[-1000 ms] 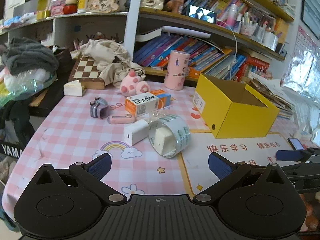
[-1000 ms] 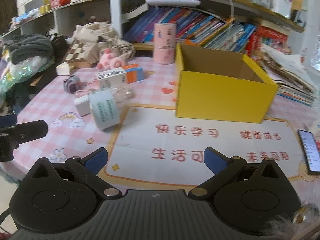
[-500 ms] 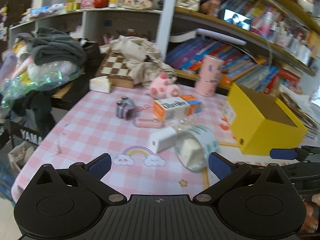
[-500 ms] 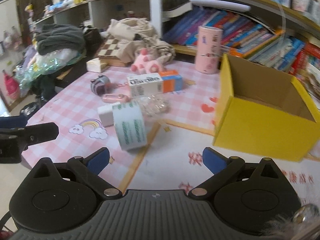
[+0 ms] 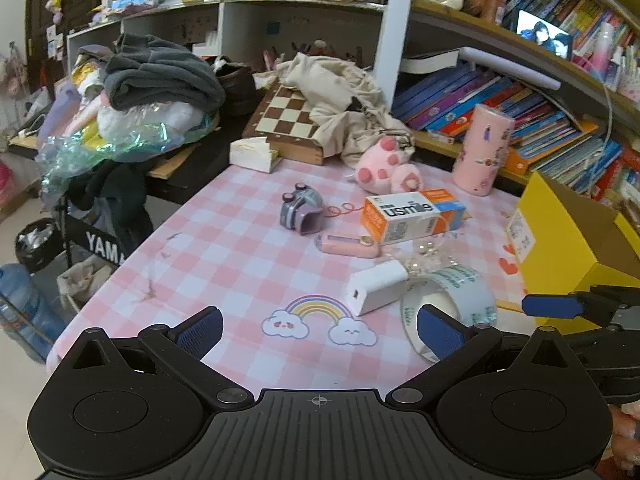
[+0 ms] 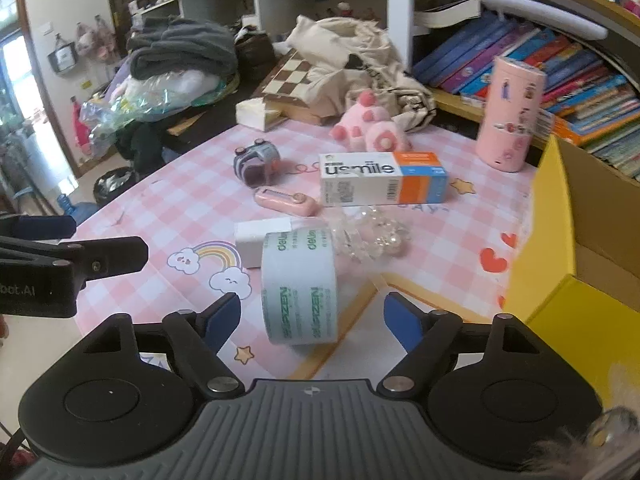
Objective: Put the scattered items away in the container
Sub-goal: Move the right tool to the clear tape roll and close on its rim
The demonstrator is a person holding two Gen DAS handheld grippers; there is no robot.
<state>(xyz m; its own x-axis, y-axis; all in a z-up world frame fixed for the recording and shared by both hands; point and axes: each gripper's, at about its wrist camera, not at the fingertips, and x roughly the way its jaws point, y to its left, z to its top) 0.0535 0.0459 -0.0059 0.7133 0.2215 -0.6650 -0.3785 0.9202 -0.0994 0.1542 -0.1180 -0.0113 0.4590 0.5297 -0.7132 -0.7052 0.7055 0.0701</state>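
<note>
**Right gripper lining up on the tape roll**

The tape roll stands on edge on the near table, left of the yellow box. The right gripper is closing, its 2 pads either side of the roll but not yet touching. The left gripper is open and empty. The roll is probably light, stiff and smooth; grip across its flat faces
</note>
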